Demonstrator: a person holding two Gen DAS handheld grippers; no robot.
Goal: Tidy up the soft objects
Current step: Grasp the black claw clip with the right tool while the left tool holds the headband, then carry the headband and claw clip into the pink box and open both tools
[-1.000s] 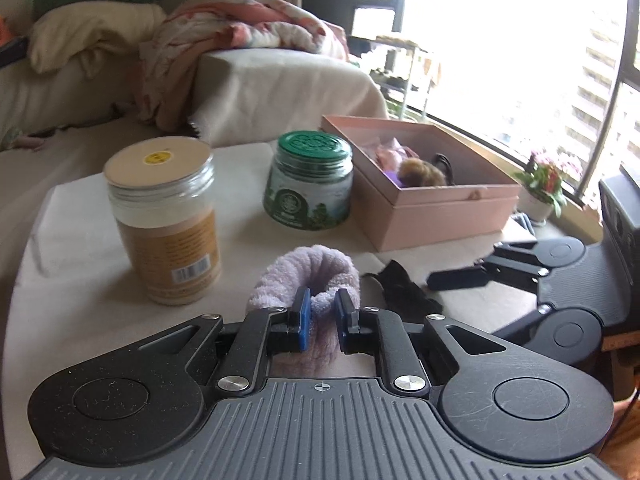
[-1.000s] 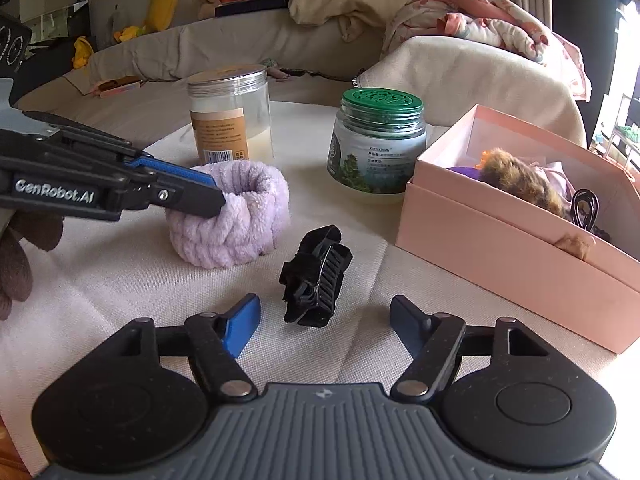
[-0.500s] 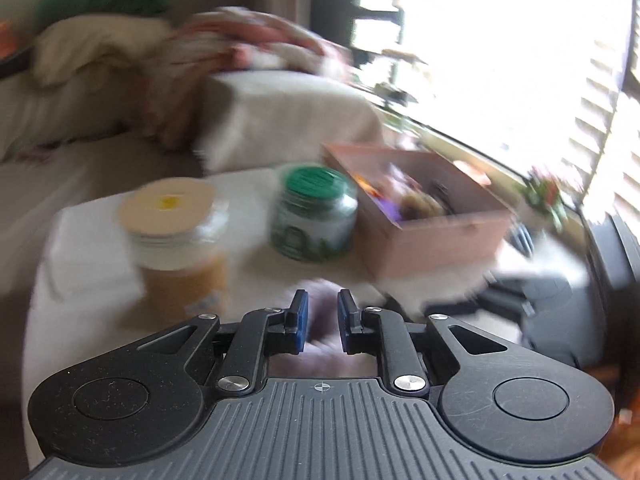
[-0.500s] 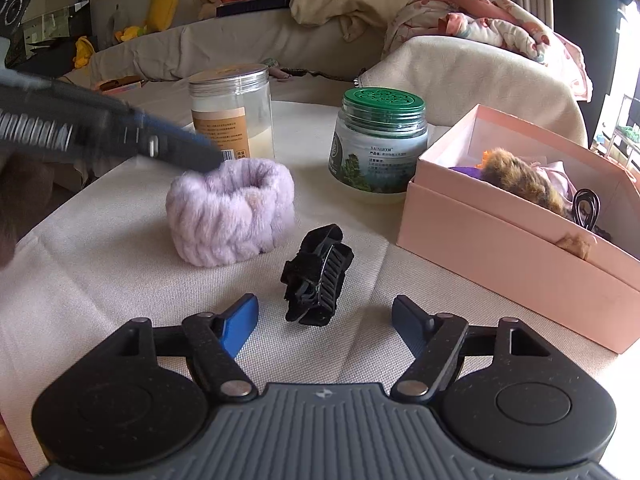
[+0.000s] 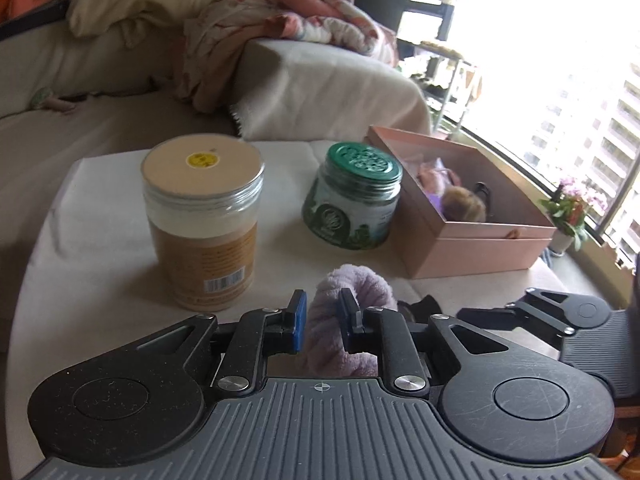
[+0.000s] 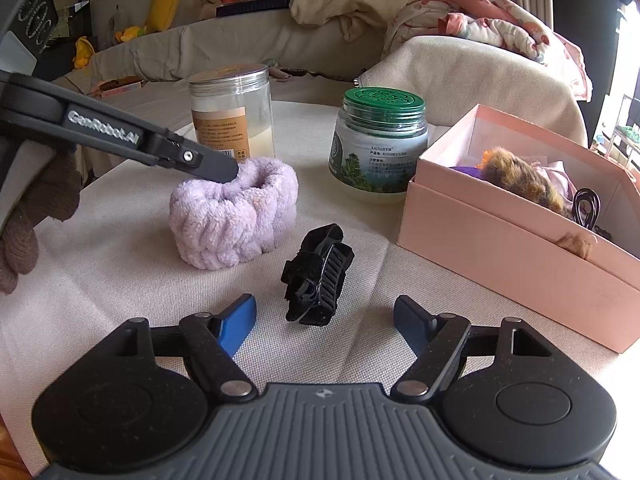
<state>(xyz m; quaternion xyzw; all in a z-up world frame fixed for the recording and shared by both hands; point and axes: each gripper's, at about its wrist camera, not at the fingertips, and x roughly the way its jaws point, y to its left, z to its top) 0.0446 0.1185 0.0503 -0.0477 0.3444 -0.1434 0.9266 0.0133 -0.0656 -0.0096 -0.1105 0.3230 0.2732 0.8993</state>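
Two jars [image 6: 232, 112] [image 6: 380, 144], one purple scrunchie [image 6: 234, 216], one black hair claw [image 6: 318, 276], one pink box [image 6: 516, 252].

A clear jar [image 6: 232, 114] with a tan lid and an orange label is seen standing on the cloth-covered table [image 6: 120, 264], with a green-lidded jar [image 6: 380, 140] placed to its right. Behind them, a sofa [image 5: 100, 64] is draped with a floral blanket [image 5: 288, 28] and a cream pillow [image 5: 136, 4]. A potted flowering plant [image 5: 570, 210] is set by the window [image 5: 560, 60].
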